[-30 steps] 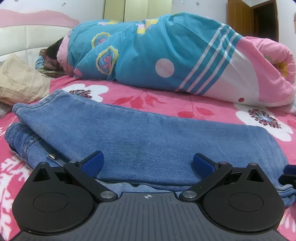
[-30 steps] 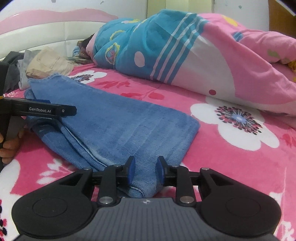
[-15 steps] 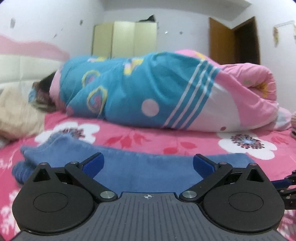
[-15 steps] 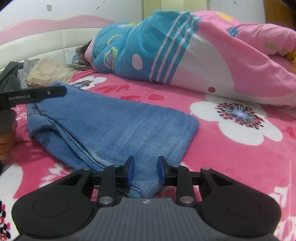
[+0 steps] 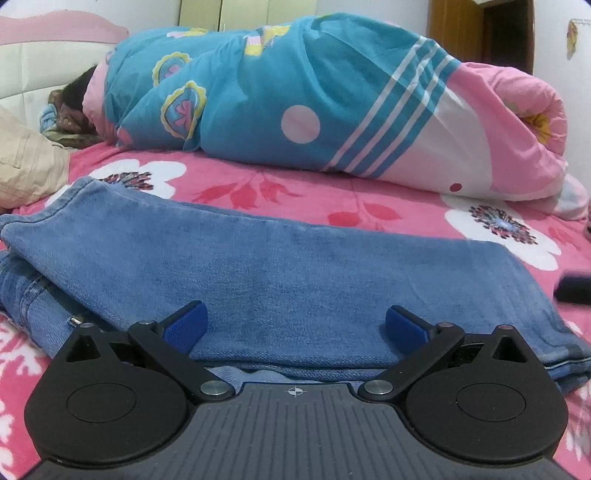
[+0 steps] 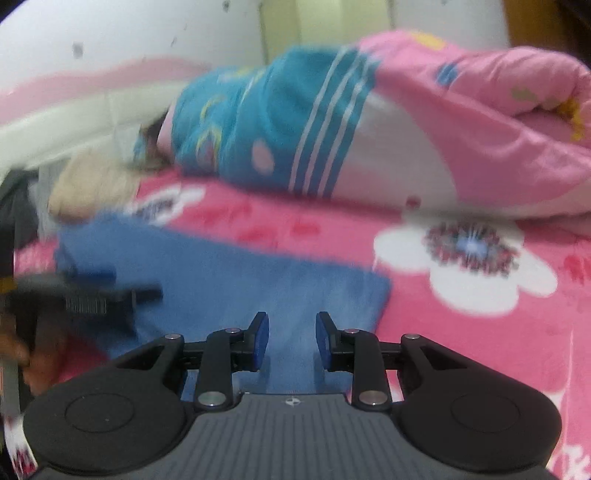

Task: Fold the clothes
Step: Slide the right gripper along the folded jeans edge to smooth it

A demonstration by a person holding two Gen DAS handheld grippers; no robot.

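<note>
Jeans (image 5: 288,273), blue denim, folded flat on a bed (image 5: 332,199) covered by a pink sheet printed with white and red flowers; spread across the middle of the left wrist view, folded layers stacked at 9 o'clock, near edge just ahead of the left gripper (image 5: 295,325). Left gripper spread wide, blue pads well apart, nothing between them, low over the near edge of the denim; contact cannot be told.

Right wrist view blurred by motion. Right gripper (image 6: 290,341) partly open, a moderate gap between the blue pads, denim seen behind the gap but not clamped. Same jeans (image 6: 236,280) there reaching from 9 o'clock toward the centre, one corner ending at about 3 o'clock of the fingers. Left gripper (image 6: 92,295) again at 9 o'clock of that view, a dark smear over the denim, with a hand (image 6: 22,354) below it at the frame edge.

Beyond the jeans at 12 o'clock, a rolled quilt (image 5: 332,110), teal with white stripes and dots, pink at its right end. Beige garment (image 5: 26,166) at 10 o'clock beside the quilt. White padded headboard (image 5: 37,70) with a pink top behind, at 10 to 11 o'clock. Pale yellow wardrobe (image 5: 251,13) against the white wall at 12 o'clock; brown wooden door (image 5: 480,33) at 1 o'clock.
</note>
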